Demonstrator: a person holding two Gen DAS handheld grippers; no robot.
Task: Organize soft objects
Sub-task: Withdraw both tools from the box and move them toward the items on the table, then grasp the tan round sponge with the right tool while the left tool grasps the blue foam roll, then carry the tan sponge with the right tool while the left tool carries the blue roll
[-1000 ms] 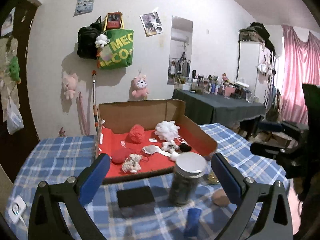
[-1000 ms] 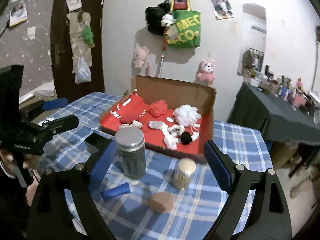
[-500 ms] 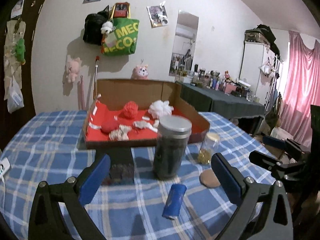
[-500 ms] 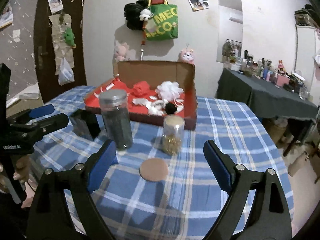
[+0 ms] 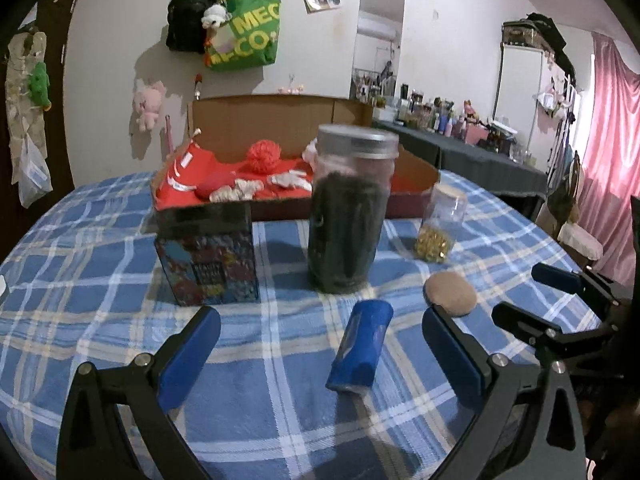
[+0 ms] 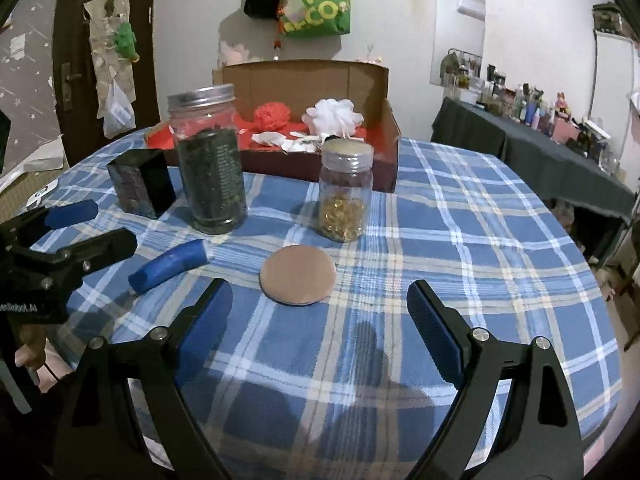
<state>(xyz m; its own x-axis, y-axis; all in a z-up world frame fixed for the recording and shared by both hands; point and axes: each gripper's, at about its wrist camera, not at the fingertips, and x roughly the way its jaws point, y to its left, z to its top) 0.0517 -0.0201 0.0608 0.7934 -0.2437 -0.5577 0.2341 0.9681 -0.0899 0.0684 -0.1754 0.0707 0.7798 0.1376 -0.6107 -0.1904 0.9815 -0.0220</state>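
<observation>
The job looks only just begun. Nothing is held yet. The left tongs (image 5: 320, 340) are spread wide and empty, low over the tabletop (image 6: 460, 216). The right tongs (image 6: 316, 312) are spread wide and empty too.

Some soft things are already seen in the cardboard box (image 6: 304, 76) at the far side of the tabletop. A red fluffy ball (image 6: 273, 114) and a white fluffy ball (image 6: 335, 117) lie on the red lining inside it. Some small white and pale bits (image 5: 236, 192) lie there as well; what they are cannot be told.

Two soft-looking things are still out on the tabletop. A blue roll (image 5: 360, 348) lies near the left tongs, just in front of them. A round tan pad (image 6: 298, 275) lies flat just past the right tongs. It is judged that these two are left to be put away.

A tall jar (image 6: 210, 160) with a metal lid stands upright, filled with something dark. A smaller jar (image 6: 346, 192) with a lid stands to its right, with gold bits in the bottom. A dark box (image 5: 208, 256) with a bright pattern stands to the left of the tall jar.
</observation>
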